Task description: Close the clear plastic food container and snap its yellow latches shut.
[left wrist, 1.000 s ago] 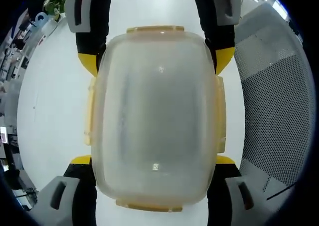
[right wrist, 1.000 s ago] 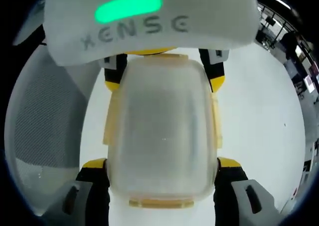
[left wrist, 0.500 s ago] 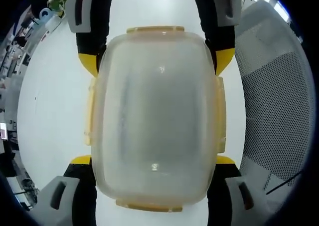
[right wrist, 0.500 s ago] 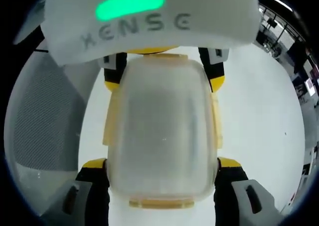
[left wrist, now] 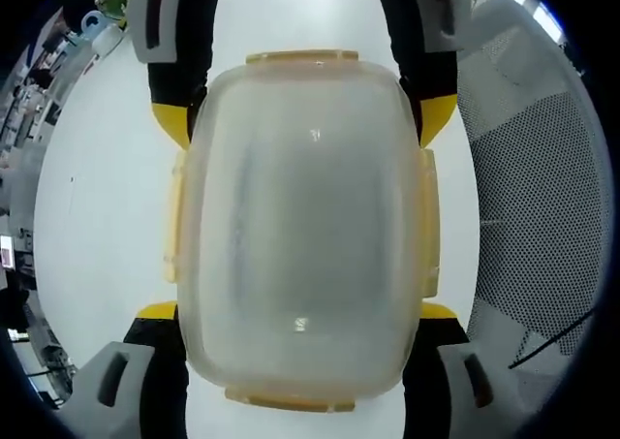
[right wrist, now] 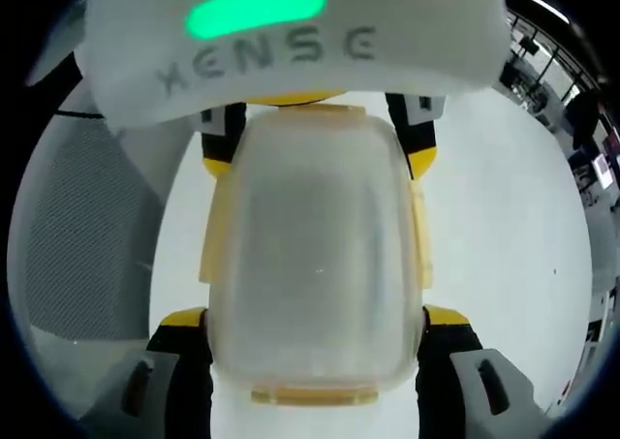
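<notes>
The clear plastic food container [left wrist: 302, 228] sits between both grippers above a white table [left wrist: 97, 216], its frosted wall hiding whatever is inside. In the left gripper view the left gripper [left wrist: 300, 308] has its jaws clamped on the container's near sides; the right gripper's [left wrist: 302, 119] yellow tips press the far corners. In the right gripper view the right gripper [right wrist: 315, 315] grips the near sides likewise. The left gripper's [right wrist: 318, 153] white housing covers the container's far end. Yellow latches [left wrist: 172, 221] lie along the edges — whether snapped is hard to tell. A perforated grey chair back [left wrist: 528, 206] stands beside, cut off.
</notes>
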A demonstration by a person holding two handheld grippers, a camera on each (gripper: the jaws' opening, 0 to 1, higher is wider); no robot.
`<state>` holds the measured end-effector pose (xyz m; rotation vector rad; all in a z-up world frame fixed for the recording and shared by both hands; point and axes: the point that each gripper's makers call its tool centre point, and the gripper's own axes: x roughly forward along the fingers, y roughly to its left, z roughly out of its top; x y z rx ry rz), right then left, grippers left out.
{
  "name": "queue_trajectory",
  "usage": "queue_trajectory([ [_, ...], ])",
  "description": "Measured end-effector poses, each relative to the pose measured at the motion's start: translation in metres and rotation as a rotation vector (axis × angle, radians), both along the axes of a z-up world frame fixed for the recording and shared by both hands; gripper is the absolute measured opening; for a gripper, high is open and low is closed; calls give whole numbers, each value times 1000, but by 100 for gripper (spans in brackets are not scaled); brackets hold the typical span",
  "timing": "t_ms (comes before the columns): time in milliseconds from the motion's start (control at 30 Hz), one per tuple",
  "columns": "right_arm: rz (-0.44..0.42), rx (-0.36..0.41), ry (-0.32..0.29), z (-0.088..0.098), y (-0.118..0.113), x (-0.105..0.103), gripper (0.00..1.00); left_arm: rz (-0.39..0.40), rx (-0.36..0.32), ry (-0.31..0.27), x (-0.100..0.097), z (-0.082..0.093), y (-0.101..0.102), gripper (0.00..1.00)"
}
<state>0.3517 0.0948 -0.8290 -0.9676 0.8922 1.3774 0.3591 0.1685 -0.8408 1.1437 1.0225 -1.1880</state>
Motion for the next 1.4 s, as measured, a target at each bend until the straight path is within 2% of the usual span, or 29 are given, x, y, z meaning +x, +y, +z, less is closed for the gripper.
queue_trajectory([
  [600, 7, -2, 5, -1, 0, 0, 88, -2, 11, 4, 1, -1, 1, 95],
  [1400, -2, -7, 3, 0, 1, 23, 88, -13, 15, 3, 26, -1, 2, 95],
])
